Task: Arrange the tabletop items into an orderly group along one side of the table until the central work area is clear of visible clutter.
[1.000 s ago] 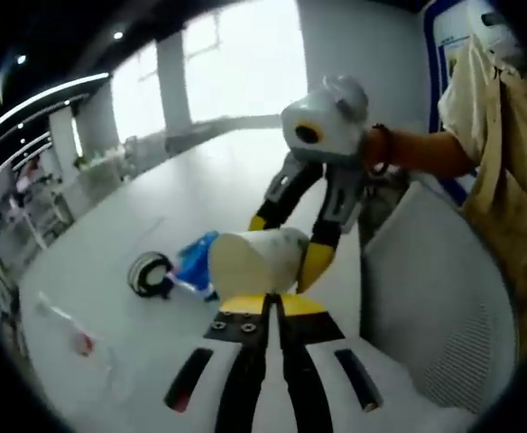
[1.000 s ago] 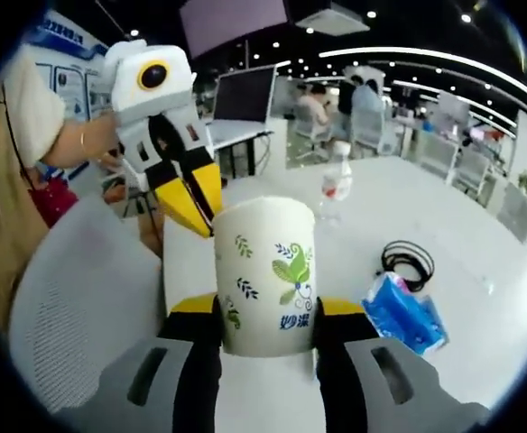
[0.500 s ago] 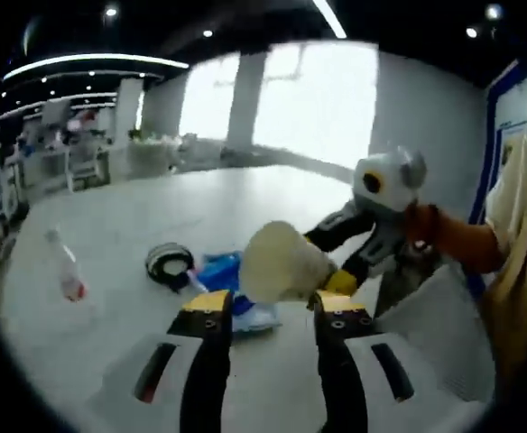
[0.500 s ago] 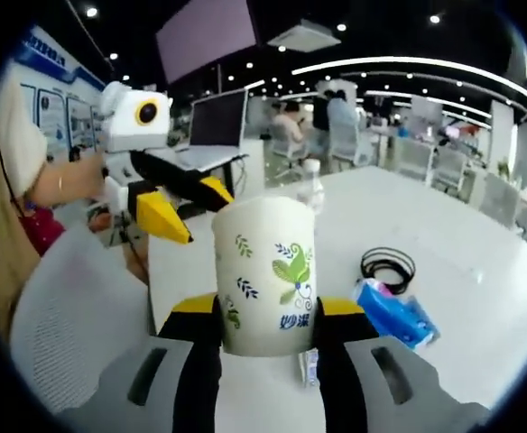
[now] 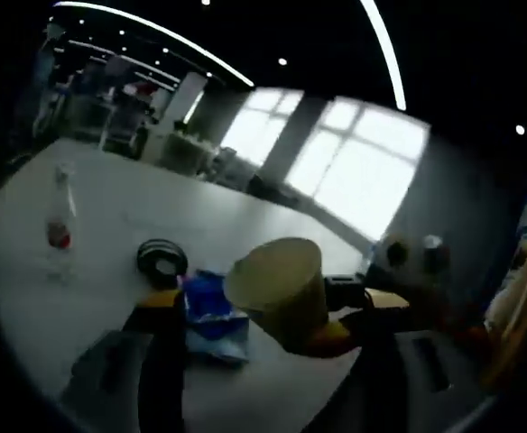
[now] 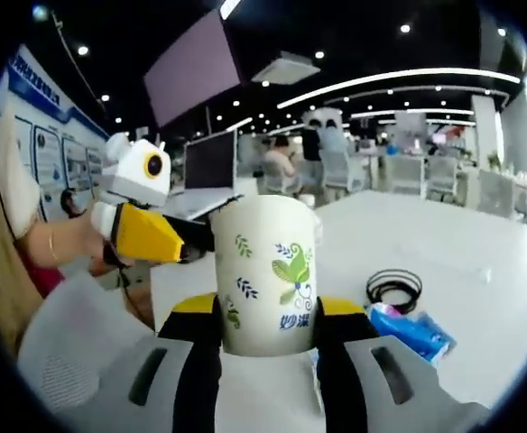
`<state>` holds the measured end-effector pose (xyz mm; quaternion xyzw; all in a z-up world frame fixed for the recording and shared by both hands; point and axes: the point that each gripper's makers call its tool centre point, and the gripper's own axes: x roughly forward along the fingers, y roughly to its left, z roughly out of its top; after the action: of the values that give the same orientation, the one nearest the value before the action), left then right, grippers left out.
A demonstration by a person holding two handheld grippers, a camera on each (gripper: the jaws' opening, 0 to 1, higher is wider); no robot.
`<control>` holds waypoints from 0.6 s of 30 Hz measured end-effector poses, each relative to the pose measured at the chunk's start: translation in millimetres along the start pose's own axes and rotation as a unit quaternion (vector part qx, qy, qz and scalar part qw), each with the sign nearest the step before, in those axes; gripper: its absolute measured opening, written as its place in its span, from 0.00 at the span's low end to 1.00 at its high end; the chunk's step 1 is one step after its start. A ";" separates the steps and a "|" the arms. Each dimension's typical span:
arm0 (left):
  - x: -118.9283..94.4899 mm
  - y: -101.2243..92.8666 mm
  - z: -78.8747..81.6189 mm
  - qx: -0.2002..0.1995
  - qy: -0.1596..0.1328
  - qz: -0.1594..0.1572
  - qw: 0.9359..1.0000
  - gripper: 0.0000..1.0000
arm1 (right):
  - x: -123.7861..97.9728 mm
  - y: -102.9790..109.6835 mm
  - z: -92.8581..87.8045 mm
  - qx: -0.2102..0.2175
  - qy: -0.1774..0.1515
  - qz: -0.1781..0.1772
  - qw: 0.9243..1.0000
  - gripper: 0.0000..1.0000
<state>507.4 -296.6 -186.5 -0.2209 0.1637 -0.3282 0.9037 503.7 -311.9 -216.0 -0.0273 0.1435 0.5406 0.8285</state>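
The paper cup (image 6: 265,275), white with green leaf prints, stands upright clamped between the jaws of the right tool (image 6: 266,325), held above the near edge of the white table (image 6: 480,262). In the left gripper view the same cup (image 5: 280,289) shows tilted, mouth toward the camera, between the spread-apart jaws of the left tool (image 5: 268,316), which grip nothing. On the table beyond lie a blue tissue pack (image 6: 414,329) with a coiled black cable (image 6: 394,289) just past it, and a clear bottle (image 5: 60,232) with a red label stands farther left. The left tool (image 6: 146,230) sits just left of the cup in the right gripper view, held by a hand (image 6: 60,253).
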 end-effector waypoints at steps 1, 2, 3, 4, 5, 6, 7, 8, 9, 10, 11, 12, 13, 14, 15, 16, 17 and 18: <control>0.7 -0.8 0.2 -0.003 -0.001 -0.001 1.000 0.81 | 1.3 0.0 -0.1 0.003 0.000 0.000 1.000 0.40; 1.2 -1.0 0.5 -0.008 -0.002 0.001 1.000 0.84 | 2.4 0.7 0.6 0.003 -0.004 0.000 1.000 0.40; 3.0 -2.8 0.4 -0.011 -0.002 -0.003 1.000 0.87 | 3.9 2.9 1.8 0.003 -0.008 0.003 1.000 0.40; 4.0 -5.6 -1.2 -0.014 0.004 -0.010 1.000 0.90 | 4.9 4.7 3.1 0.003 -0.012 0.006 1.000 0.40; 4.6 -5.1 -0.6 -0.019 0.001 -0.005 1.000 0.93 | 6.7 5.8 3.6 0.004 -0.014 0.008 1.000 0.40; 5.0 -5.2 0.9 -0.018 -0.004 -0.005 1.000 0.93 | 7.9 6.3 3.7 0.004 -0.015 0.009 1.000 0.40; 5.4 -5.9 2.8 -0.025 -0.010 -0.005 1.000 0.93 | 9.3 7.9 3.7 0.003 -0.015 0.011 1.000 0.40; 5.4 -6.0 3.9 -0.029 -0.014 -0.004 0.999 0.93 | 10.0 8.3 3.6 0.002 -0.015 0.011 1.000 0.40; 5.5 -6.2 5.3 -0.031 -0.019 -0.004 0.999 0.93 | 10.5 8.5 4.4 0.003 -0.018 0.011 1.000 0.40; 5.5 -6.1 5.8 -0.033 -0.021 -0.005 0.999 0.93 | 10.9 8.7 5.4 0.003 -0.021 0.012 1.000 0.40; 5.3 -5.8 5.7 -0.035 -0.022 -0.004 0.999 0.91 | 11.2 8.9 6.1 0.004 -0.024 0.012 1.000 0.40; 5.1 -4.8 5.0 -0.034 -0.021 -0.001 0.999 0.89 | 11.9 9.5 7.2 0.003 -0.027 0.013 1.000 0.40; 5.0 -4.1 4.1 -0.032 -0.020 0.001 0.999 0.88 | 12.6 9.9 8.1 0.003 -0.030 0.013 0.999 0.40; 4.9 -3.2 3.0 -0.032 -0.020 0.003 0.999 0.86 | 13.0 10.3 8.5 0.002 -0.031 0.013 0.999 0.40; 4.7 -2.1 1.8 -0.036 -0.018 0.006 0.999 0.84 | 13.4 10.7 9.2 0.000 -0.033 0.013 0.999 0.40; 4.5 -1.8 1.2 -0.037 -0.018 0.005 0.999 0.82 | 13.8 10.8 9.8 -0.001 -0.035 0.012 0.999 0.40; 4.0 -1.8 0.8 -0.039 -0.018 0.004 0.999 0.78 | 14.3 10.6 10.3 -0.002 -0.037 0.009 0.999 0.40; 3.5 -1.0 0.9 -0.041 -0.020 0.007 0.999 0.75 | 14.7 10.5 10.2 -0.005 -0.037 0.007 0.999 0.40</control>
<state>509.8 -299.4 -185.7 -0.2628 0.1605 -0.3110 0.8992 501.8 -292.4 -209.0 -0.0104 0.1103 0.5478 0.8292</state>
